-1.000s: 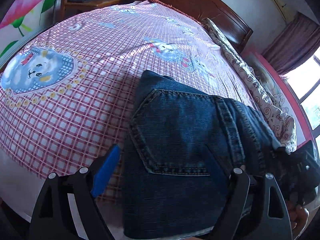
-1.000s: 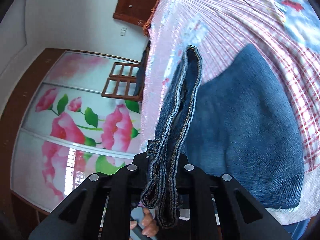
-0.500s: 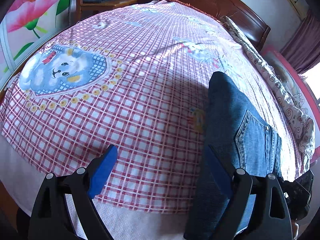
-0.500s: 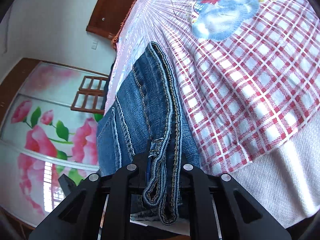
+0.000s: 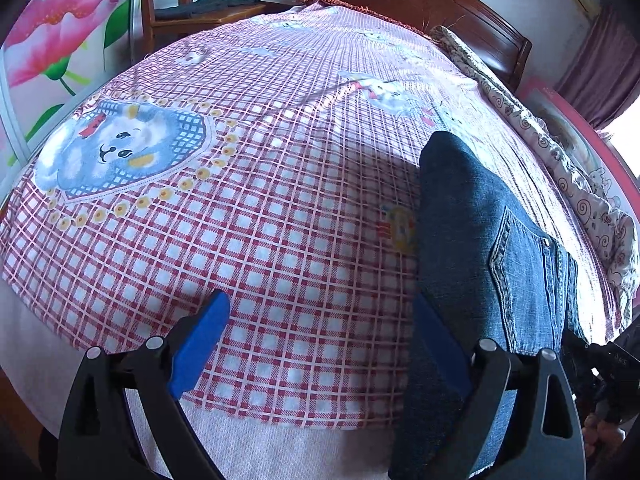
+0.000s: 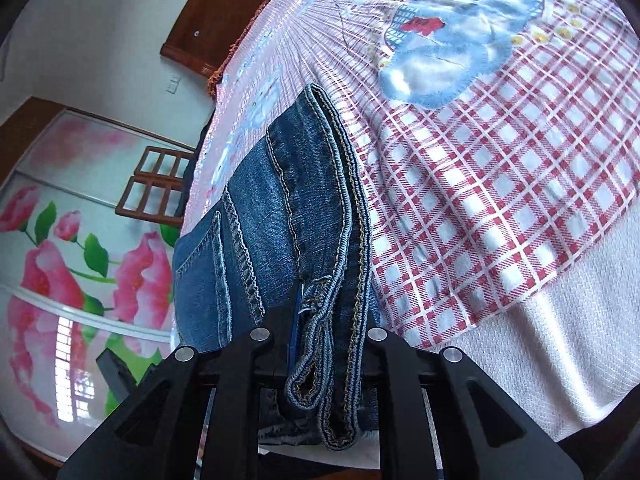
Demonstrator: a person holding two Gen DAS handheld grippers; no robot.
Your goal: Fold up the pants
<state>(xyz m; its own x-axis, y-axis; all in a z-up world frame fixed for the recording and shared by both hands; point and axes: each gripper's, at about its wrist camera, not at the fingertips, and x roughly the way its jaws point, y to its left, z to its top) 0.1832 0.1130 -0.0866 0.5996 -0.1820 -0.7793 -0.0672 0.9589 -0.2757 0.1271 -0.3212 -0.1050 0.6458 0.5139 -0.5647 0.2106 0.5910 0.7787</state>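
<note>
At the bottom of the frame the left gripper [image 5: 320, 336] stood with its blue-padded fingers [image 5: 199, 340] spread wide, nothing between them but checked cloth. The folded jeans [image 5: 480, 240] ran up the right side of the frame, their near end just beside the right-hand finger, a stitched back pocket facing up. They lay on a red-and-white plaid bedspread [image 5: 260, 240] that filled the middle of the frame, with a blue bear patch [image 5: 124, 148] at centre left. A wooden chair [image 5: 180, 0] stood at upper left, a dark wooden headboard [image 5: 420, 4] ran across the top, and a floral quilt [image 5: 560, 152] trailed down the right edge.
</note>
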